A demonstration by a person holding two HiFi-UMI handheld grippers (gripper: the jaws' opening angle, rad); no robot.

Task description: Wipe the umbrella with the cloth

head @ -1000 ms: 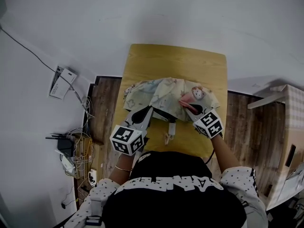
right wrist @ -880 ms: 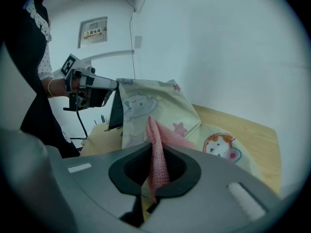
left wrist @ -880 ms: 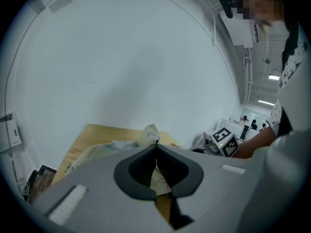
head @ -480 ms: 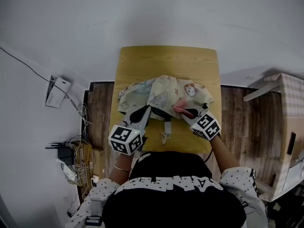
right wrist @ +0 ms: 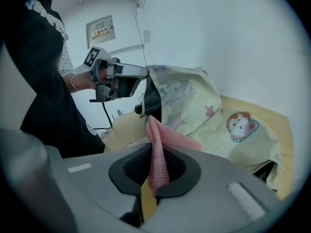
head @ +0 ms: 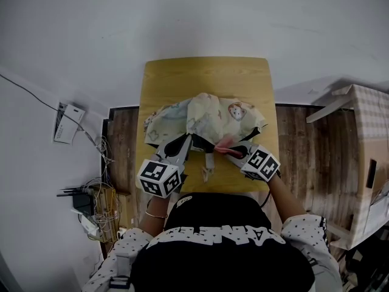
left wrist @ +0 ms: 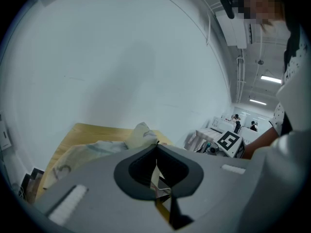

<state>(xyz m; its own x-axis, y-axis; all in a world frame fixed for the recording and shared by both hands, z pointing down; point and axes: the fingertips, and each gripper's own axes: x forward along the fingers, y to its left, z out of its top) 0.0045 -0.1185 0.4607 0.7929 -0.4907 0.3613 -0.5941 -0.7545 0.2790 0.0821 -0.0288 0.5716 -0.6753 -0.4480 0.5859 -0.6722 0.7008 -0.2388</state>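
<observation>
A pale yellow umbrella [head: 213,111] with cartoon prints lies crumpled on the wooden table [head: 206,75]. My left gripper [head: 185,141] is at the umbrella's near left edge, shut on a fold of its fabric [left wrist: 156,171]. In the right gripper view it [right wrist: 144,72] holds up the dark rim of the canopy [right wrist: 204,113]. My right gripper [head: 234,152] is shut on a pink knitted cloth [right wrist: 167,137]. The cloth [head: 223,143] rests against the umbrella's near edge, right of the left gripper. The umbrella's handle end [head: 208,166] pokes out at the table's front edge.
Wood flooring runs along both sides of the table. A router and tangled cables [head: 85,193] lie on the floor at the left, beside a white box [head: 65,123]. A checked-top piece of furniture [head: 364,120] stands at the right.
My right gripper has drawn the pink cloth across the umbrella toward the person and closer to the left gripper. The left gripper has kept its hold in place.
</observation>
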